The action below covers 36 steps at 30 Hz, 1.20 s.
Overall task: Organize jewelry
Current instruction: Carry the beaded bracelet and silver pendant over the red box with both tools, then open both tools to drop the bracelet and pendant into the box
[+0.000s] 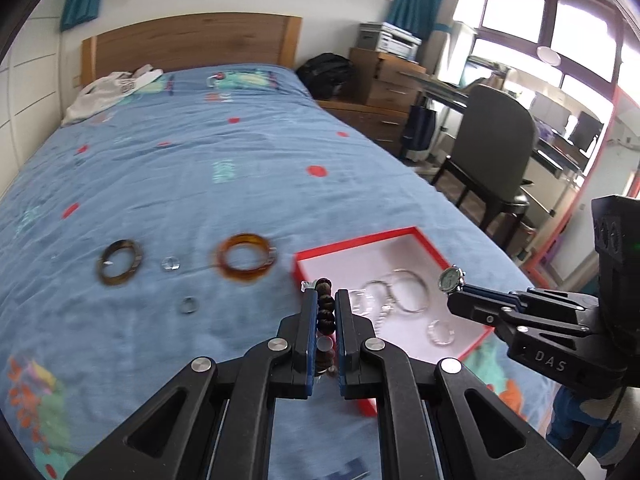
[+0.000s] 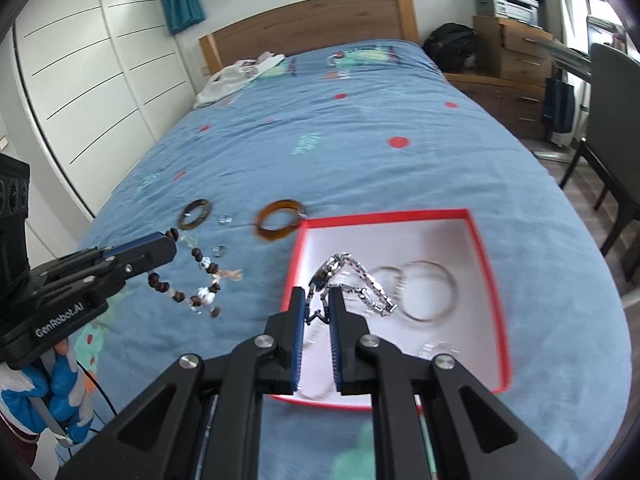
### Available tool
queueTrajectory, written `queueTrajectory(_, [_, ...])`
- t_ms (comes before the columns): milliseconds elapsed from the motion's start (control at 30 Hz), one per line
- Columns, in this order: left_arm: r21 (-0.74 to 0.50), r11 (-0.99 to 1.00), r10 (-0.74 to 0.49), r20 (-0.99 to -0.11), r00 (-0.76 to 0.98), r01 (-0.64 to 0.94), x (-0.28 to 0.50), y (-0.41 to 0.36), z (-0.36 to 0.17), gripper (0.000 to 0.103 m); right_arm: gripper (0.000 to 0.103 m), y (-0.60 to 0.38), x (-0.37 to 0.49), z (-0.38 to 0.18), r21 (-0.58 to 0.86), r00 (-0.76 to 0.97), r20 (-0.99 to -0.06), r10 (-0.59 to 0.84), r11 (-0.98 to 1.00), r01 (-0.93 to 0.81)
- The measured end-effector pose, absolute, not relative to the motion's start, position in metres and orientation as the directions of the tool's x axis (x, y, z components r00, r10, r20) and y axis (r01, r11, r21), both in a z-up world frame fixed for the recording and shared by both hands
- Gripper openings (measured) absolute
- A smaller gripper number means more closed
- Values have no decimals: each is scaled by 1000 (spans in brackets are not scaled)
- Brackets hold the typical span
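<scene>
**Bracelet and watch held above the bed and box**

A beaded bracelet (image 2: 192, 276) of dark wooden and clear beads is clamped between the left tongs (image 1: 325, 300); it is seen hanging from them in a loop above the blue bedspread (image 1: 200, 168). In the left wrist view the beads are lined up between the two fingers (image 1: 309, 320), which are closed onto them.

A silver watch (image 2: 328, 276) is gripped by the right tongs (image 2: 318, 300), which are closed on its metal band. The watch is held over the near left part of a red box (image 2: 486, 264) with a white inside. In the left wrist view the watch face (image 1: 450, 279) is seen standing up at the tip of the right tongs (image 1: 460, 294).

Inside the box, two thin silver bangles (image 2: 424, 296) are laid side by side, overlapping, and a small clear ring (image 2: 434, 349) is laid nearer the front corner.

On the bedspread left of the box, an amber bangle (image 1: 245, 257) is laid just beside the box's corner. A darker brown bangle (image 1: 119, 262) is placed further left, with a small clear ring (image 1: 170, 264) between the two. A small grey ring (image 1: 189, 305) is laid nearer the camera.

At the head of the bed a wooden headboard (image 1: 192, 42) and a crumpled white garment (image 1: 108, 90) are seen. A grey chair (image 1: 494, 152) is placed beside the bed.
</scene>
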<state>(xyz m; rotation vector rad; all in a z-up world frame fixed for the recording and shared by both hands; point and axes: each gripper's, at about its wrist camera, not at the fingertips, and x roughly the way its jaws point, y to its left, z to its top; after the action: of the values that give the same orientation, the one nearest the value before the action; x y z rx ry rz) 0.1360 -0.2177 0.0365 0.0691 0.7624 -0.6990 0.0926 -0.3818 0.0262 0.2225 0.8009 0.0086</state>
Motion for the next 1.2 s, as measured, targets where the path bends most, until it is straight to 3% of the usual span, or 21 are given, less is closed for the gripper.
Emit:
queueTrajectory(467, [-217,726,-571,-720,396,652,123,-293,-2,8,11,-442,80,-19,226,635,-766,97,966,124])
queueTrajectory(1200, [-192,734,-479,-826,296,651,126,-308,-69,8,11,-456,92,-69,240,537,-833,129,960,142])
